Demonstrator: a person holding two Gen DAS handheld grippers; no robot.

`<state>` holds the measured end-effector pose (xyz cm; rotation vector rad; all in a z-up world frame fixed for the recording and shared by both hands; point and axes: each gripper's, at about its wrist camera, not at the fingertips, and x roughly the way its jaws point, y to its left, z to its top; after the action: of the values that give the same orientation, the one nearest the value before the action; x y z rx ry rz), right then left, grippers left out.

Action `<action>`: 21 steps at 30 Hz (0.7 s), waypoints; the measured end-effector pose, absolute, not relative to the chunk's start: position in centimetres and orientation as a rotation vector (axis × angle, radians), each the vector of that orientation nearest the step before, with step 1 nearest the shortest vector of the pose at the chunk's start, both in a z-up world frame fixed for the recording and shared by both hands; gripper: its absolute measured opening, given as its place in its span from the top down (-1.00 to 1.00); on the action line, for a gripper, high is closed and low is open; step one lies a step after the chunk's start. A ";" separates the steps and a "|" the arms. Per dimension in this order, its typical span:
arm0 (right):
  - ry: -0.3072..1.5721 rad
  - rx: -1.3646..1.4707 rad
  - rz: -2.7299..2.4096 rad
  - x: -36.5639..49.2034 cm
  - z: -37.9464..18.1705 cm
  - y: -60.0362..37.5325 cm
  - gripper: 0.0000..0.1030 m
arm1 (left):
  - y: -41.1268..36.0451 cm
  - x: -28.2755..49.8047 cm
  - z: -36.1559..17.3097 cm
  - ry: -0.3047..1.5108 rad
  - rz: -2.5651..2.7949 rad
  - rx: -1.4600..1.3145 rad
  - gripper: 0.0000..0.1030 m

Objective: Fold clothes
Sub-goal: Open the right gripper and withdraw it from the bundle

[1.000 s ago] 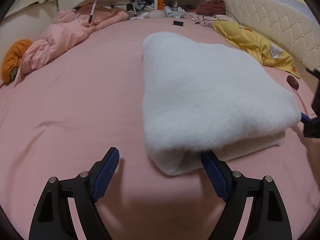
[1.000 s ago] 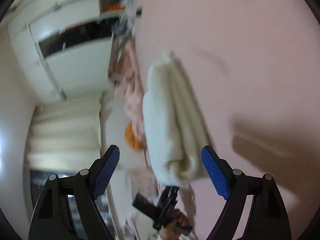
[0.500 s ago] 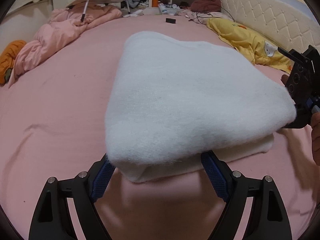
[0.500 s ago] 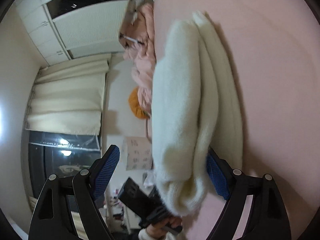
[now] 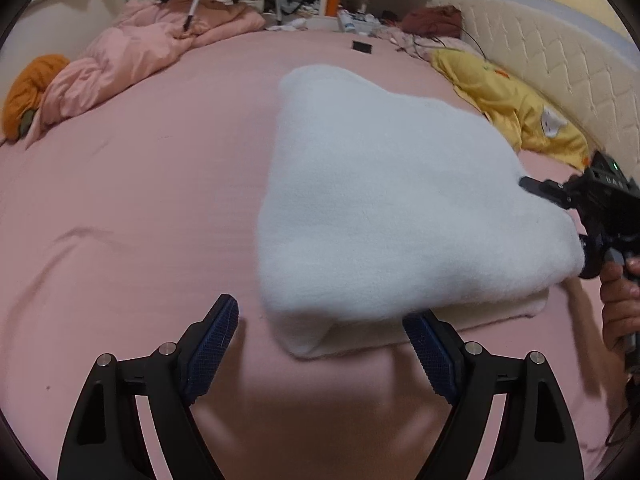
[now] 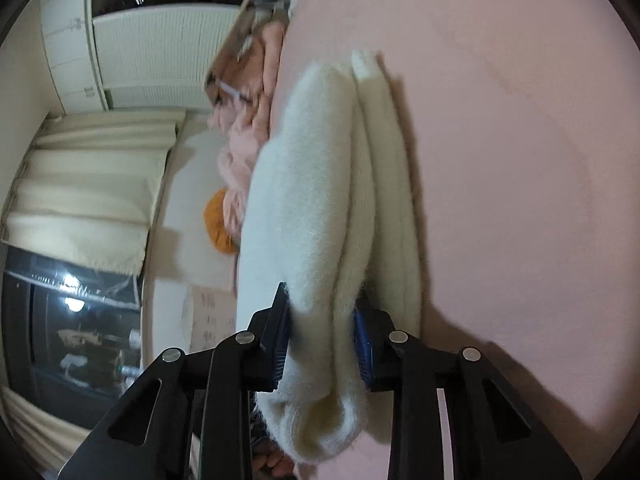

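A folded white fluffy garment (image 5: 384, 200) lies on the pink bed sheet (image 5: 132, 216). My left gripper (image 5: 320, 344) is open, its fingers just in front of the garment's near edge, touching nothing. My right gripper (image 6: 322, 340) is shut on the thick upper layers of the garment (image 6: 320, 200) at its right end and lifts them off the lower layer. In the left wrist view the right gripper (image 5: 592, 208) shows at the garment's right side, held by a hand.
A pink duvet (image 5: 132, 52) and an orange cushion (image 5: 28, 88) lie at the far left. A yellow pillow (image 5: 508, 108) rests against the cream headboard (image 5: 568, 68) at right. A small dark object (image 5: 362, 46) lies on the far sheet.
My right gripper has closed on the garment's right end layers. My left gripper has drawn back and to the left, so the garment's near edge no longer sits between its fingers.
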<state>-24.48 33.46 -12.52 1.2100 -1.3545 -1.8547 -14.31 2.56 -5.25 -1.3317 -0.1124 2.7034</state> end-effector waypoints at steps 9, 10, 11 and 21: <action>-1.551 1.229 -2.260 -15.6 -7.2 39.9 -0.44 | -1.5 -9.5 -2.1 -0.268 2.710 -1.283 -0.63; -1.493 1.216 -2.361 -13.8 -5.5 39.5 -0.44 | -1.7 -8.6 -1.8 -0.243 2.729 -1.281 -0.63; -1.377 1.211 -2.488 -11.8 -3.3 38.4 -0.44 | -1.8 -7.9 -1.6 -0.218 2.751 -1.279 -0.63; -0.287 0.942 -3.084 3.6 6.0 18.9 -0.44 | 1.8 1.3 0.8 -0.021 2.748 -1.195 -0.78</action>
<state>3.60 18.88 6.00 0.9417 -0.2866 -3.0838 1.28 1.77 0.81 -1.1947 -0.0208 2.7478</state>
